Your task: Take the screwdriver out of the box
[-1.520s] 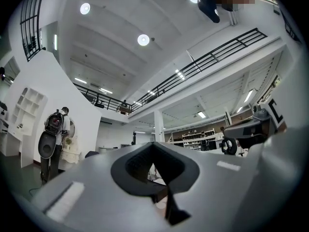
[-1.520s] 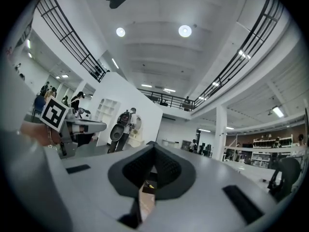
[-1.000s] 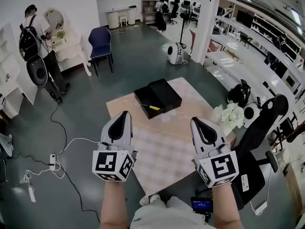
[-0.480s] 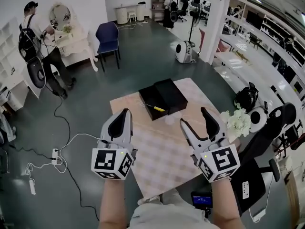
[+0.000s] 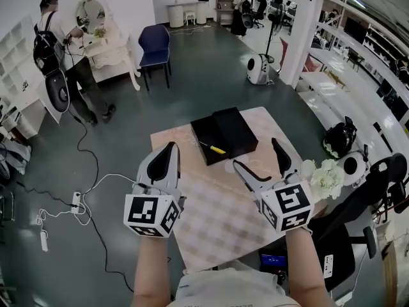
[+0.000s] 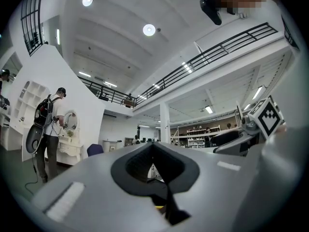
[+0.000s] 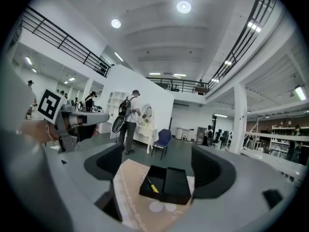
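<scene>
An open lab hall, shown by mezzanine railing (image 7: 63, 36), stocked shelving (image 5: 365, 42) and cables (image 5: 99, 180) across the floor (image 5: 192, 75).

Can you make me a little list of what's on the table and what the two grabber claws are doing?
table: covered with a pale patterned cloth
box: black, lying open at the far side of the table
screwdriver: yellow handle, lying in the box
left gripper: jaws together, holding nothing, short of the box
right gripper: jaws opening, nothing between them, facing the box
job so far: screwdriver not yet taken out
</scene>
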Motion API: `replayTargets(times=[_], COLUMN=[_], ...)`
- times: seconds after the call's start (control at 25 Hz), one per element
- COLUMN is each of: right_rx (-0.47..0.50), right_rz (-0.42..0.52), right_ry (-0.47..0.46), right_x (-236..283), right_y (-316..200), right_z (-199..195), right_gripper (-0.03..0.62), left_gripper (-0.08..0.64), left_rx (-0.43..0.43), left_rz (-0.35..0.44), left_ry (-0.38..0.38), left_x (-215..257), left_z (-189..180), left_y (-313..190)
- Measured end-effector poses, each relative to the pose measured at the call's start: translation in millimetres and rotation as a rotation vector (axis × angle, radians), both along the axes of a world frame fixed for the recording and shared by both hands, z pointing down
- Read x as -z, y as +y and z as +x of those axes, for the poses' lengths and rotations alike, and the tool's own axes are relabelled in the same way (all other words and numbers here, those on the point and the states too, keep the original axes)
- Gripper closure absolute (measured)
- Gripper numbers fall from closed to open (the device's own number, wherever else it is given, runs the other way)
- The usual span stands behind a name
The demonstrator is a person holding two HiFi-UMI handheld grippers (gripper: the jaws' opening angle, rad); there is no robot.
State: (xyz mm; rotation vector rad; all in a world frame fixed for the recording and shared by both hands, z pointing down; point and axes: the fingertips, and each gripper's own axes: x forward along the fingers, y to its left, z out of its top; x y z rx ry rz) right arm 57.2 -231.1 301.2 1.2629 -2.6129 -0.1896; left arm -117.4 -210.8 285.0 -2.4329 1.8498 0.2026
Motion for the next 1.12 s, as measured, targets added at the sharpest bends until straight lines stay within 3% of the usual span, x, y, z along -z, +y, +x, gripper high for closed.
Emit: replayTargets(times=[0.24, 0.4, 0.56, 0.84, 1.12], right_rx=[0.075, 0.124, 0.176, 0.282, 0.410], right_rz=[-0.027, -0.073, -0.152, -0.372, -0.539], right_ry=[-0.040, 0.002, 0.073, 0.214, 0.430], right_x=[-18.2, -42.8, -76.6, -152.3, -213.3], right_y=[-43.2, -73.6, -106.3, -152.0, -182.2], right_z=[-6.5, -21.9, -41.1, -72.0, -100.0], right_gripper=[0.173, 0.173, 0.175, 0.175, 0.175], left_gripper=[0.549, 0.549, 0.549, 0.549, 0.549], left_rx=[0.018, 0.028, 0.048, 0.073, 0.081], left_rz=[-0.043, -0.079, -0.111, -0.148, -0.194], left_ry=[-0.006, -0.008, -0.005, -0.005, -0.017], left_x=[-21.2, -35.1, -44.2, -66.5, -88.0], left_z=[4.6, 3.7, -4.6, -15.6, -16.3], left_y=[-22.6, -38.2, -53.2, -72.4, -91.1])
